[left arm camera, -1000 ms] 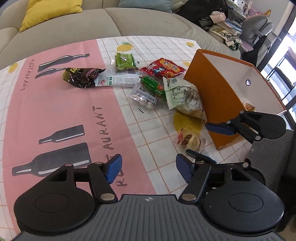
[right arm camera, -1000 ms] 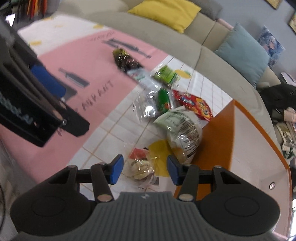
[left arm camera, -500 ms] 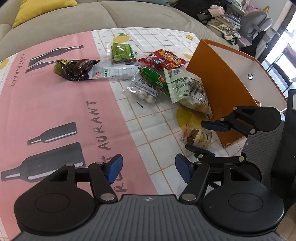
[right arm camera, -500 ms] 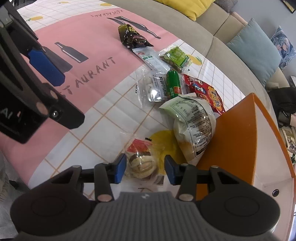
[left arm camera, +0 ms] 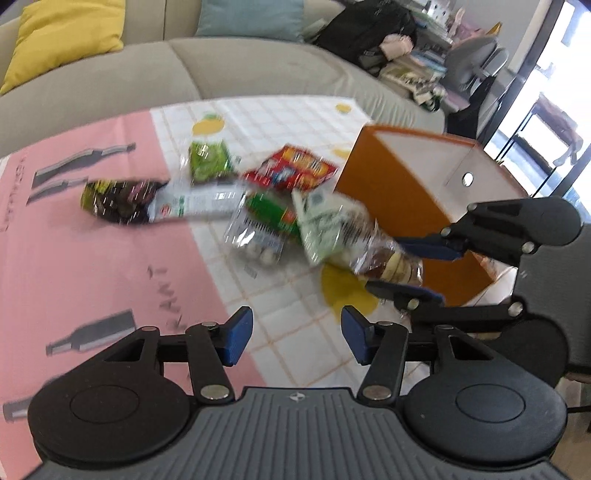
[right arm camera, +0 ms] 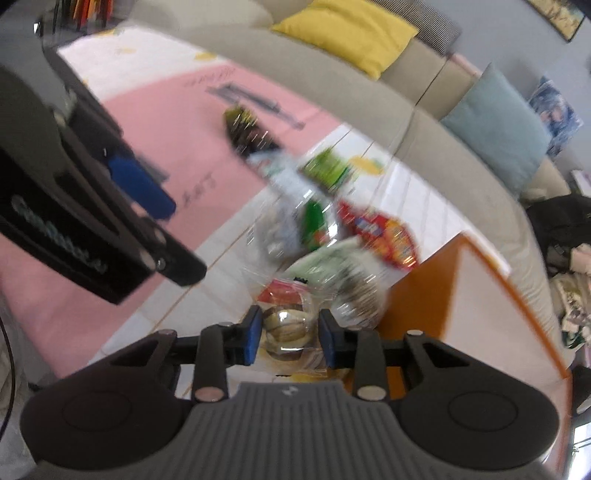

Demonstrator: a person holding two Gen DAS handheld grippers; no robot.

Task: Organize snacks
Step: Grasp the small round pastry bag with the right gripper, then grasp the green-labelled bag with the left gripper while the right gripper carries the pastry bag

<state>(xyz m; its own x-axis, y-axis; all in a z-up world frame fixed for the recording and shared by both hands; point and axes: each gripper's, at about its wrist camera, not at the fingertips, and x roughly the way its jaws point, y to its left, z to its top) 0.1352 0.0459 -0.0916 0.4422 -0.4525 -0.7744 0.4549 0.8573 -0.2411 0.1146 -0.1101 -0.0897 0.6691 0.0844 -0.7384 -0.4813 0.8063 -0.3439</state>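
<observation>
My right gripper [right arm camera: 290,338] is shut on a small clear-wrapped pastry packet [right arm camera: 286,330], held just above the table beside the orange box [right arm camera: 417,295]. In the left wrist view the same packet [left arm camera: 388,260] sits between the right gripper's blue fingers [left arm camera: 432,247], next to the orange box [left arm camera: 402,206]. My left gripper [left arm camera: 297,334] is open and empty above the tablecloth. Several snack packets lie in a pile: a green one [left arm camera: 208,162], a red one [left arm camera: 291,171], a dark one [left arm camera: 118,199], a large pale bag [left arm camera: 325,225].
A pink and white checked tablecloth [left arm camera: 110,251] covers the table. A grey sofa [left arm camera: 221,70] with a yellow cushion [left arm camera: 62,33] stands behind it. The left gripper's body [right arm camera: 74,214] fills the left of the right wrist view.
My right gripper has closed on the pastry packet and lifted it off the yellow spot on the cloth. Both views are now blurred by motion.
</observation>
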